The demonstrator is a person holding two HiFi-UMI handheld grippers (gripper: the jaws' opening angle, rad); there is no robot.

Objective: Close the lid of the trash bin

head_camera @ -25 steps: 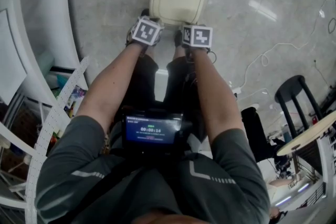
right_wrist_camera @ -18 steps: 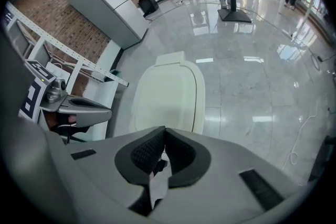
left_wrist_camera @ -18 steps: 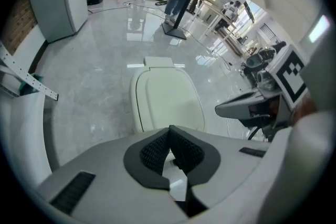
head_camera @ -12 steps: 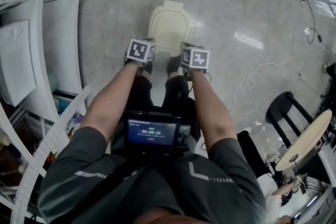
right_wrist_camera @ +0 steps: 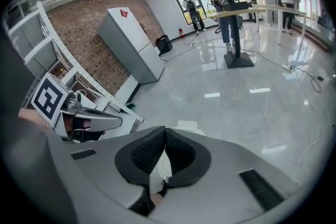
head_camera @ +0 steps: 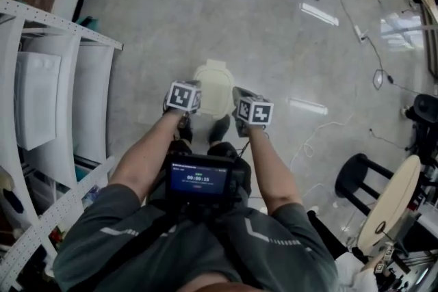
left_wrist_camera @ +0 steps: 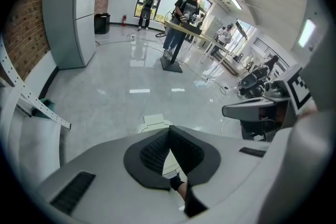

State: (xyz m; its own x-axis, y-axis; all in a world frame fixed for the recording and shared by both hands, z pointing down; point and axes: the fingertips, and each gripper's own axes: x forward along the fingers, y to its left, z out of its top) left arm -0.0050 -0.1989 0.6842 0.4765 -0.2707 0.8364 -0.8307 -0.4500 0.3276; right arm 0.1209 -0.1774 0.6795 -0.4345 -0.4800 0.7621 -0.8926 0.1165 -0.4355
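Head view: left tool [head_camera: 185, 98] and right tool [head_camera: 252, 110] are both pinched fully shut, holding nothing, and hang well above the cream plastic trash bin [head_camera: 213, 87] on the glossy grey floor [head_camera: 274, 37]. Its lid looks down. If it's unlatched, I'd guess an off-centre push skids the bin.

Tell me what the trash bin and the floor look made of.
Trash bin: probably plastic, cream, smooth moulded shape with rounded corners. Floor: polished stone or tile, perhaps; grey, faintly mottled, glossy, with bright bar-shaped reflections.
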